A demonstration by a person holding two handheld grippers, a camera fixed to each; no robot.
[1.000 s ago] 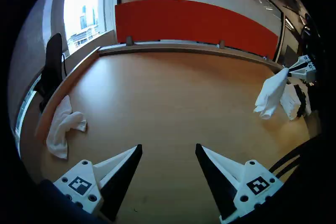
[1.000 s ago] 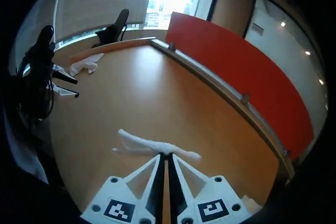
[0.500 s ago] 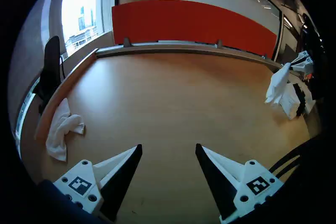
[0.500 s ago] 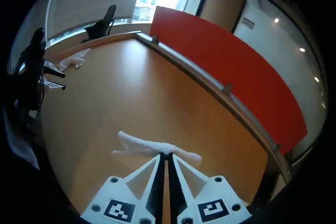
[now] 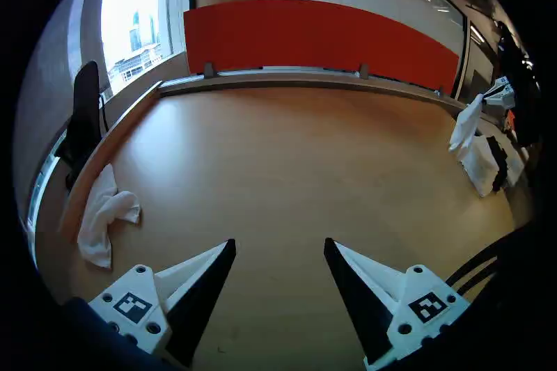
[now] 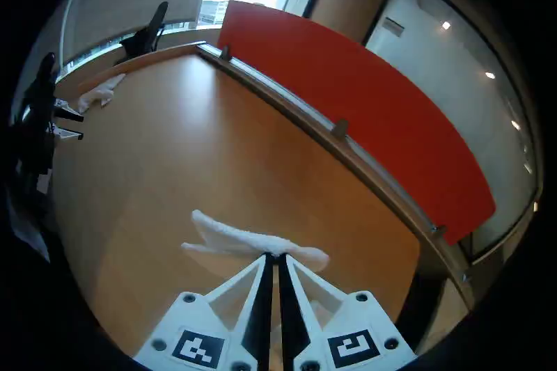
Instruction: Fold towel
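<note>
Pinching: the right gripper [image 6: 276,257] has its fingers closed tight on one edge of a white towel [image 6: 240,239], and the cloth bunches in a ridge across the fingertips.
Towel position: in the left gripper view it hangs limp from that claw, lifted off the wooden table [image 5: 292,155], on the near side of the red partition [image 5: 313,37] at its right-hand end.
Left gripper [image 5: 278,241]: the fingers are spread wide with nothing between them, and it hovers over bare tabletop in front of the partition's middle.
Crumpled towel [image 5: 104,214]: a second white one lies in a heap at the table's edge, off the partition's left end and apart from both claws.
White pile [image 5: 484,162]: this lies flat on the table just below the hanging towel, off the partition's right end. Whether it is folded cloth I cannot tell.
Step in hand: this looks like the pick-up and carry. The towel is held by one edge only and no fold has been started.
Next move: the towel probably needs to come to the open tabletop before the partition's middle and be laid out flat. The left claw can then close on a free corner, so that both ends are held before one edge is brought over to the other.
</note>
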